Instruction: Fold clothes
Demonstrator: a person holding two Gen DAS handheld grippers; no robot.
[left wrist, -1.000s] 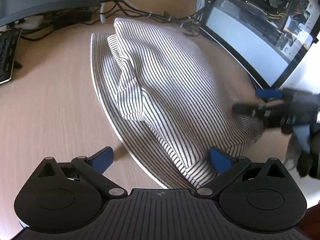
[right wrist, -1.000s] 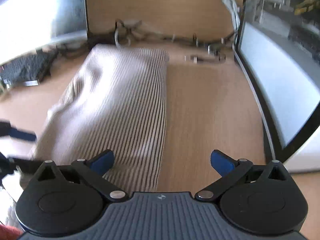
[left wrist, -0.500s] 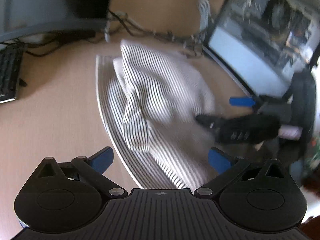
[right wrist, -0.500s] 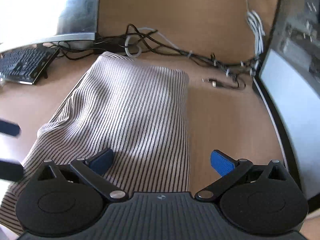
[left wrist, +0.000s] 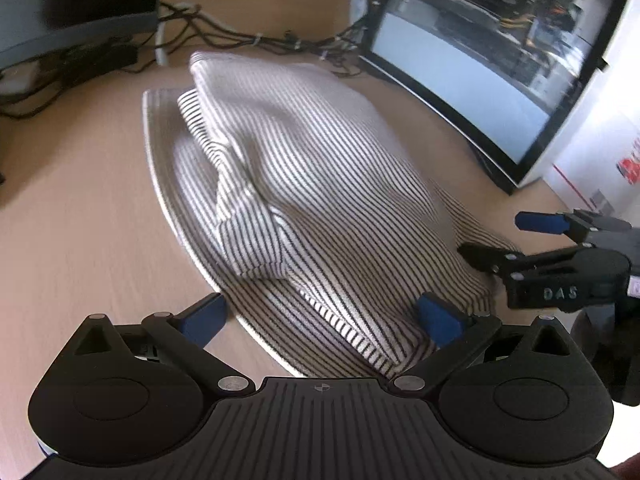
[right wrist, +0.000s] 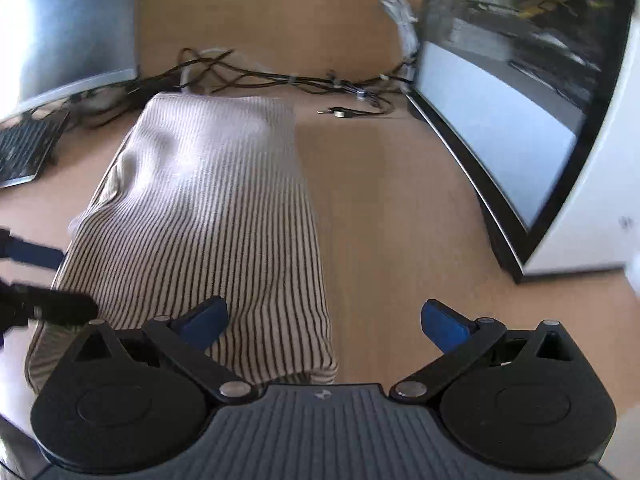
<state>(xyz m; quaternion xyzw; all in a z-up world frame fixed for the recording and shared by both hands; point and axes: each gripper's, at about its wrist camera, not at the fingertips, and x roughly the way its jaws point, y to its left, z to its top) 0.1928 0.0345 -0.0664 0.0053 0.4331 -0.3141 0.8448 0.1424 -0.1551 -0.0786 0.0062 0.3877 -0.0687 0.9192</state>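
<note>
- A striped garment [left wrist: 304, 184] lies on a wooden desk [left wrist: 80, 232], filling the centre of the left wrist view and the left half of the right wrist view [right wrist: 224, 216].
- It lies doubled into a long narrow pack: one side panel is turned over the middle, leaving a curved hem [left wrist: 168, 200] along its left edge and a bulging ridge down the centre. That fits a lengthwise fold already made; whether a crosswise fold is due or the pack is being tidied cannot be settled.
- The left gripper [left wrist: 320, 316] hangs at the bottom of its frame, jaws spread wide and holding nothing, straddling the garment's near end, likely to take that edge.
- The right gripper [right wrist: 324, 320] is likewise spread and empty, one finger over the cloth, the other over bare desk. It also shows at the right edge of the left view [left wrist: 532, 236].
- The cloth looks like a soft rib knit, cream with thin dark stripes, thick enough to hold puffy folds.
- Monitors [right wrist: 520, 92], tangled cables [left wrist: 248, 36] and a keyboard [right wrist: 24, 152] ring the upper parts of the frames.
</note>
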